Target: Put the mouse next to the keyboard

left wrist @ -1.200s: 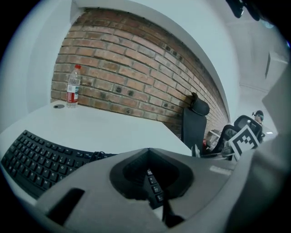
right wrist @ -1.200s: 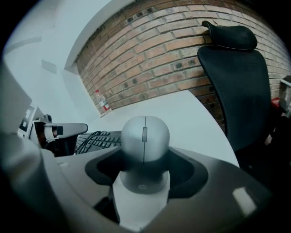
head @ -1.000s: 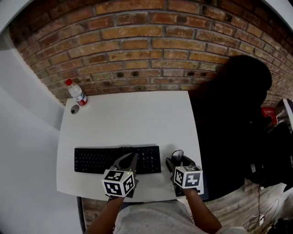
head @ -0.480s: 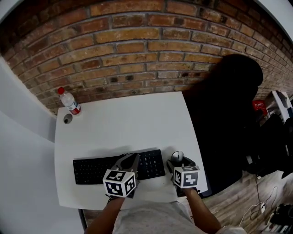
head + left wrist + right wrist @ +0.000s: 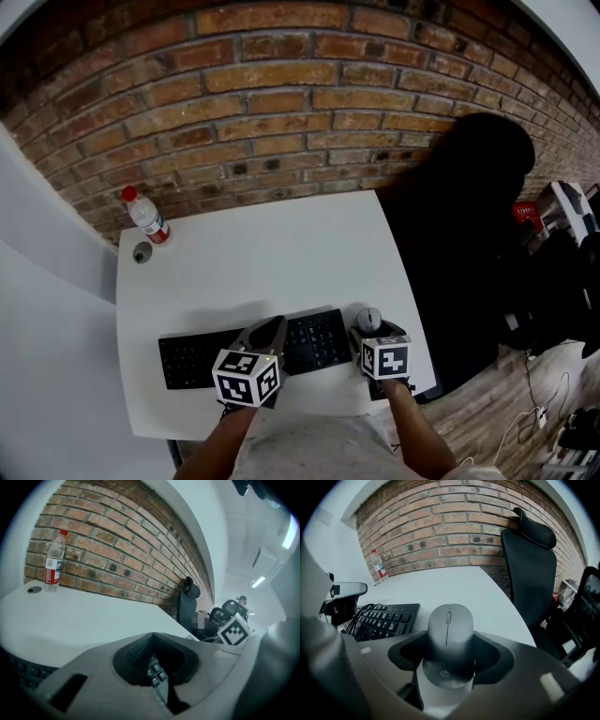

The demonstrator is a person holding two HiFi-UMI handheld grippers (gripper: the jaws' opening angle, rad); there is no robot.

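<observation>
Overhead, half hidden by right gripper (image 5: pixel 370 328); clearer from right gripper view: mouse (image 5: pixel 449 630) clamped in jaws, just right of keyboard (image 5: pixel 389 617), over tabletop (image 5: pixel 262 253). Left gripper (image 5: pixel 152 637) jaws together above its keys.

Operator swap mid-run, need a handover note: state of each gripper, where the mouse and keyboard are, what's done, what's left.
Left gripper: jaws together, empty, tips over the right half of the keyboard.
Right gripper: shut on the mouse, holding it by its sides.
Position: the mouse is just off the keyboard's right end, near the right edge of the white table. Whether it rests on the table can't be told.
Done: mouse brought beside the keyboard.
Left: probably lower it if it isn't down yet, open the right jaws, then back off.
</observation>
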